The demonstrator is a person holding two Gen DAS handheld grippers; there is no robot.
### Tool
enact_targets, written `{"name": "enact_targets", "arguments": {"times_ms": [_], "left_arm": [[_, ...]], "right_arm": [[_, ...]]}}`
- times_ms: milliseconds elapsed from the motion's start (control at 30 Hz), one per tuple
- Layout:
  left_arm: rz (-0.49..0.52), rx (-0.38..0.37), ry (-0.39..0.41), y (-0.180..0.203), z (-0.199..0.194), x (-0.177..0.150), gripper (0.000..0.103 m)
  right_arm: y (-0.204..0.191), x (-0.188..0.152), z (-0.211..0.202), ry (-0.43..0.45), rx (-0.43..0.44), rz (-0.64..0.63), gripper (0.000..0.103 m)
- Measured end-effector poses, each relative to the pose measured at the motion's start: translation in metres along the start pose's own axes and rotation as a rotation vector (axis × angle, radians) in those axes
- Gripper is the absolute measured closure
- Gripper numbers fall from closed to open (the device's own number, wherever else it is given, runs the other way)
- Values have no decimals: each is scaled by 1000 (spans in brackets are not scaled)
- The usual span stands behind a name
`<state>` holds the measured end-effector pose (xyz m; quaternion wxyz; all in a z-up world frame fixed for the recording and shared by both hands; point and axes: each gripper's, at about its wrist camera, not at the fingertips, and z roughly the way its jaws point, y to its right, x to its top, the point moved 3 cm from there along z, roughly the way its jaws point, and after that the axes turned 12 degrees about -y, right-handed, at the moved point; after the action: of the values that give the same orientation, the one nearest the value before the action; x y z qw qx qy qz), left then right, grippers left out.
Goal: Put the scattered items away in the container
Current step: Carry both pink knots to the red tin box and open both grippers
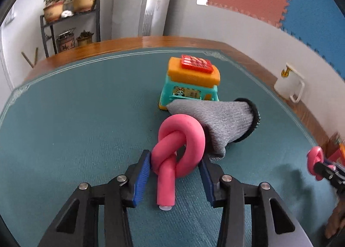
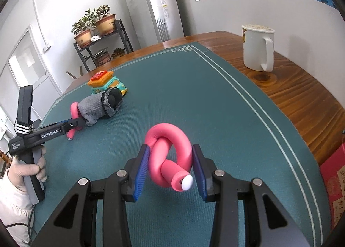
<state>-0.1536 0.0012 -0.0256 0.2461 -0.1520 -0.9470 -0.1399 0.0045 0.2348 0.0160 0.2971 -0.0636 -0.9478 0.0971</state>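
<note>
Right wrist view: both grippers are angling down over the desk (image 2: pixel 280 87).
The right gripper (image 2: pixel 170 160) is clamping a knotted pink foam roller (image 2: pixel 167 154); the left gripper (image 1: pixel 175 168), branded "Gen Robot.AI", is straddling another roller (image 1: pixel 179 150) lying beside a grey sock (image 1: pixel 224 122), fingers (image 1: pixel 142 173) partly open, contact unclear.

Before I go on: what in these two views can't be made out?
- Container: right wrist view, cut off by the frame edge; only a red corner shows, its opening unseen.
- Left hand-held gripper: left wrist view, right pad's contact with the pink knotted foam roller is unclear.
- Mug: left wrist view, blurred; contents not readable.
- Grey glove: hides the toy truck base.
</note>
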Motion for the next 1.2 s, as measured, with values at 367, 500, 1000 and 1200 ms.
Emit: {"name": "enact_targets", "arguments": {"times_ms": [367, 500, 1000, 1200], "left_arm": [[-32, -45, 139, 8, -65, 0, 58], [0, -92, 143, 32, -75, -4, 59], [168, -219, 95, 139, -83, -21, 59], [232, -269, 72, 191, -84, -26, 59]], "right_arm": [[16, -4, -29, 72, 5, 68, 60], [28, -13, -56, 119, -14, 100, 60], [127, -62, -184, 293, -250, 281, 60], [170, -89, -229, 347, -338, 368, 60]]}}
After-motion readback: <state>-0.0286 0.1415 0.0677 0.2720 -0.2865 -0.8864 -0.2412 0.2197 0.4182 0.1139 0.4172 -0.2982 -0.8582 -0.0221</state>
